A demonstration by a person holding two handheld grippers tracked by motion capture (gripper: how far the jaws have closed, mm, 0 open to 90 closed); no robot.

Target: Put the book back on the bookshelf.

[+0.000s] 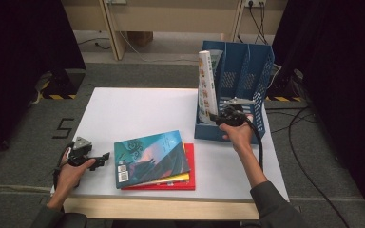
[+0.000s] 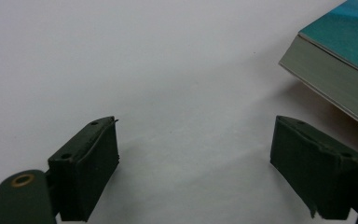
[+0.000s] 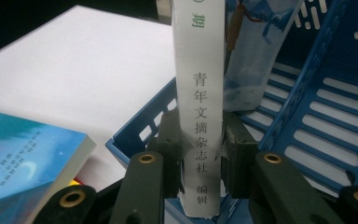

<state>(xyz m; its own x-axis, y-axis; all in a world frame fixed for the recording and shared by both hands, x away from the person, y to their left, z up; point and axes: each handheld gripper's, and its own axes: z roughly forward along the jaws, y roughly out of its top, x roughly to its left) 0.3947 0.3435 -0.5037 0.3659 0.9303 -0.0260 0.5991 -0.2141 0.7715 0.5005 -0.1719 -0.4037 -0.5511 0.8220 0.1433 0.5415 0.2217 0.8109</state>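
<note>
At the lower left of the high view the left claw rests on the white worktop, jaws wide apart with nothing between them, just beside the teal book topping a small stack at lower centre. At upper right the right claw is clamped on the spine of an upright white magazine, standing in the leftmost compartment of the blue file rack.

White book's top cut off by the frame, teal book partly cropped, red book largely covered.
</note>
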